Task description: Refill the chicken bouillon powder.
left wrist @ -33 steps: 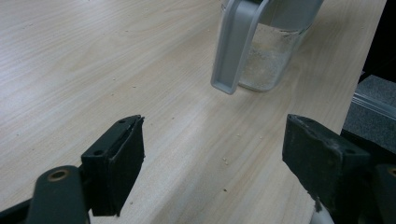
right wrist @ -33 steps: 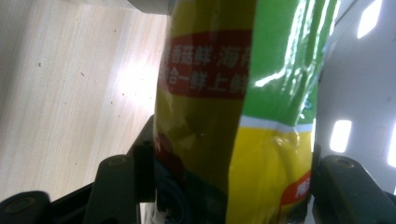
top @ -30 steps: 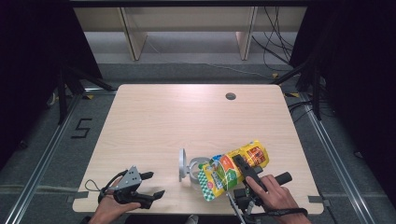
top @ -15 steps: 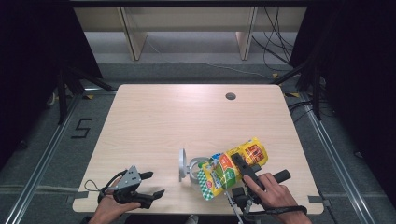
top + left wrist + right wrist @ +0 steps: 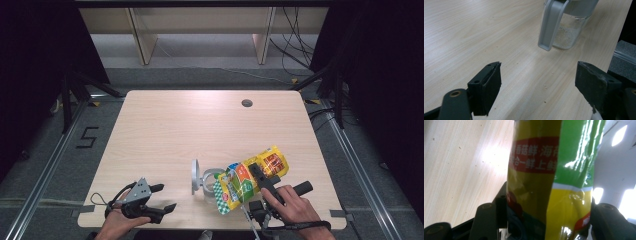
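Right gripper [image 5: 260, 177] clamped on yellow-green foil snack bag [image 5: 245, 182], tilted over clear plastic jar with grey lid [image 5: 207, 180]. Left gripper [image 5: 162, 197] jaws apart, empty, resting on wooden counter [image 5: 200, 125].

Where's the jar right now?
High view: the jar stands near the table's front edge, under the tilted bag in the right gripper.

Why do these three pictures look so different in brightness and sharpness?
High view: even light on the table, dark surroundings, all fairly sharp. Left gripper view: the near jaws are soft, the jar is sharper, and the wood has a mild sheen. Right gripper view: the bag is so close that it blurs, glare streaks its foil, and a blown-out patch shows on the wood beside it.
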Available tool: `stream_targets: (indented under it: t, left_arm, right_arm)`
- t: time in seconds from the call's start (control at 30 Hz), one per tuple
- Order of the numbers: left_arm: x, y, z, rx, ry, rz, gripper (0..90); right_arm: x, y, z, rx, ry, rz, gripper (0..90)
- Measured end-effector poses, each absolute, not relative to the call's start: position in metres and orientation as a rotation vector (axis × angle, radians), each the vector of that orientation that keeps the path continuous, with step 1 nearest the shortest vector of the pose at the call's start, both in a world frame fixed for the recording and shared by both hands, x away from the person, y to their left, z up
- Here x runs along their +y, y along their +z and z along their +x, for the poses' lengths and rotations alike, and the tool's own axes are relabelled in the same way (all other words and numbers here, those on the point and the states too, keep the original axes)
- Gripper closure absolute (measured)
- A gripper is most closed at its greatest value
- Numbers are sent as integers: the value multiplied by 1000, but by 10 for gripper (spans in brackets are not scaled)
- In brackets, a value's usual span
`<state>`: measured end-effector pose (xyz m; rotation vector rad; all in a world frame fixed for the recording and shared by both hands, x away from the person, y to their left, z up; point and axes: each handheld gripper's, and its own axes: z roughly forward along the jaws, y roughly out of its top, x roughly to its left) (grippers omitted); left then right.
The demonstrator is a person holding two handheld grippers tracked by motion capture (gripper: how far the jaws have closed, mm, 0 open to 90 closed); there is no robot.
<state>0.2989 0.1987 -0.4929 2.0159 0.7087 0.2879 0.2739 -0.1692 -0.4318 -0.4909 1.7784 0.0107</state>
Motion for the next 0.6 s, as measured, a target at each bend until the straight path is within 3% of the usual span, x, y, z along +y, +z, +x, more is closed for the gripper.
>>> stream_targets:
  t: [0.6]
  left_arm:
    - [197, -494, 297, 745, 265, 1990, 205]
  right_arm:
    - [-170, -431, 272, 1775, 8, -498, 476]
